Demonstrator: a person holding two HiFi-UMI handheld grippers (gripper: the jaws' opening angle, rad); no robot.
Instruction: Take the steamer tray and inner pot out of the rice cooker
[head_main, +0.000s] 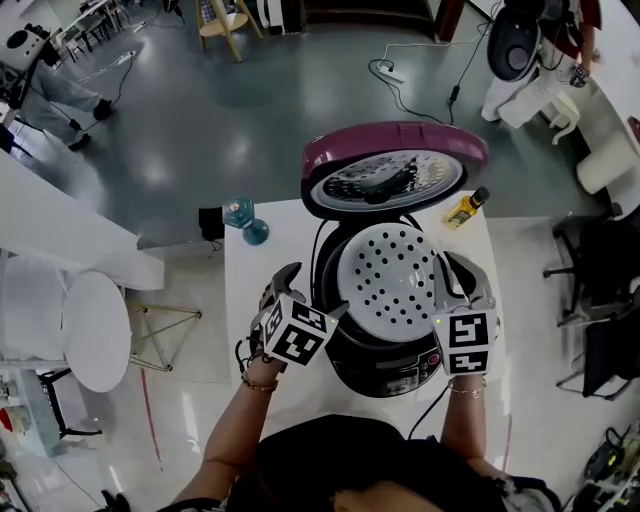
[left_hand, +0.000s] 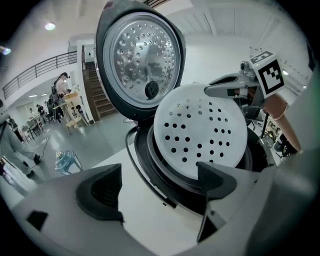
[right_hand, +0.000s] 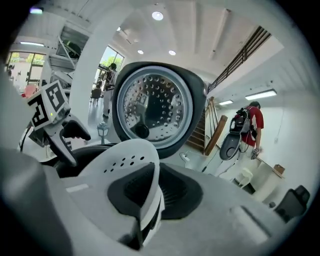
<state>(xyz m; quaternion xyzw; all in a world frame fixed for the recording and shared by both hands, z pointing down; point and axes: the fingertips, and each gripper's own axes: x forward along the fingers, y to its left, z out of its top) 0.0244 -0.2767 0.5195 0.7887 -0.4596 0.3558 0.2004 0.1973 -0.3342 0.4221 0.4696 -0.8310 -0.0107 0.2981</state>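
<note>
At centre-left, my left gripper (left_hand: 160, 192) stood with jaws spread and empty beside the black rice cooker (head_main: 385, 365). The white perforated round steamer tray (head_main: 400, 275) sat tilted over the cooker's mouth at centre frame, its right rim pinched by my right gripper (right_hand: 147, 195).

we find no words, numbers or brand names that can be read. the rice cooker (head_main: 385, 368) front panel has print too small to make out, the bottle (head_main: 466, 208) label is blurred, and the marker cube (head_main: 297, 335) faces bear only black-and-white squares.
</note>
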